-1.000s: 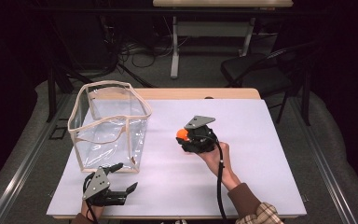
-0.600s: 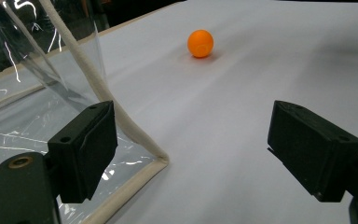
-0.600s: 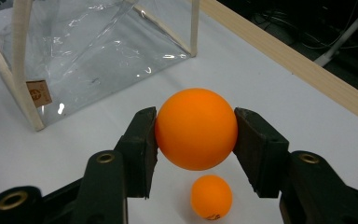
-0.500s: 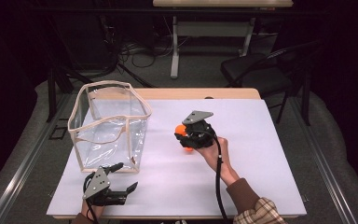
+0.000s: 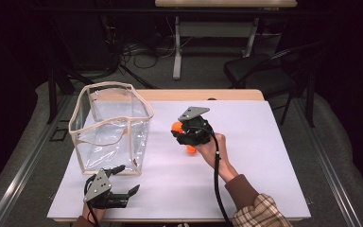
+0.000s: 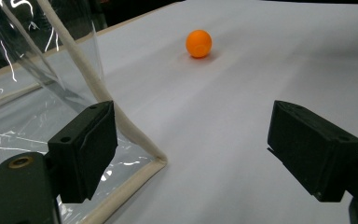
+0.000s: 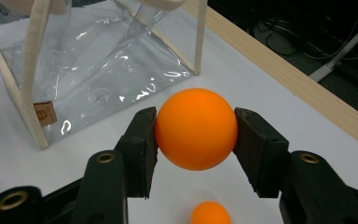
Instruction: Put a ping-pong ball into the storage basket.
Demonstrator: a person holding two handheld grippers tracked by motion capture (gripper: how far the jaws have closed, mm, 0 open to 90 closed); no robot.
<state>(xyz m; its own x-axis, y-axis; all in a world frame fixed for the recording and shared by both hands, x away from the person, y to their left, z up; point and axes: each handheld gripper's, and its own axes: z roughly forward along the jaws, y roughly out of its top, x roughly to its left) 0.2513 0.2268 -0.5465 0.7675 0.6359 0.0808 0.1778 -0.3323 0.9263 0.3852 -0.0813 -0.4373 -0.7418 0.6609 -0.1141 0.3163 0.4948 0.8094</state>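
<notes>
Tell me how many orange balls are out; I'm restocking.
2: one round orange ball clamped in the right tool, another orange ball lying on the white table beneath it. More may be hidden.

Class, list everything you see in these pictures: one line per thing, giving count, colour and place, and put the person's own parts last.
orange balls: two; one clamped between the right gripper's jaws, the other lying on the table under that gripper.
clear bag: one, transparent with cream trim, standing open on the table's left side.
table: one, white top with a wooden edge.
chair: one, black, on the floor beyond the table.
left gripper: one, black, jaws open, near the bag's front corner.
right gripper: one, black, shut on a ball, above mid-table.
sleeve: one, plaid with a brown cuff, at the bottom right.
</notes>
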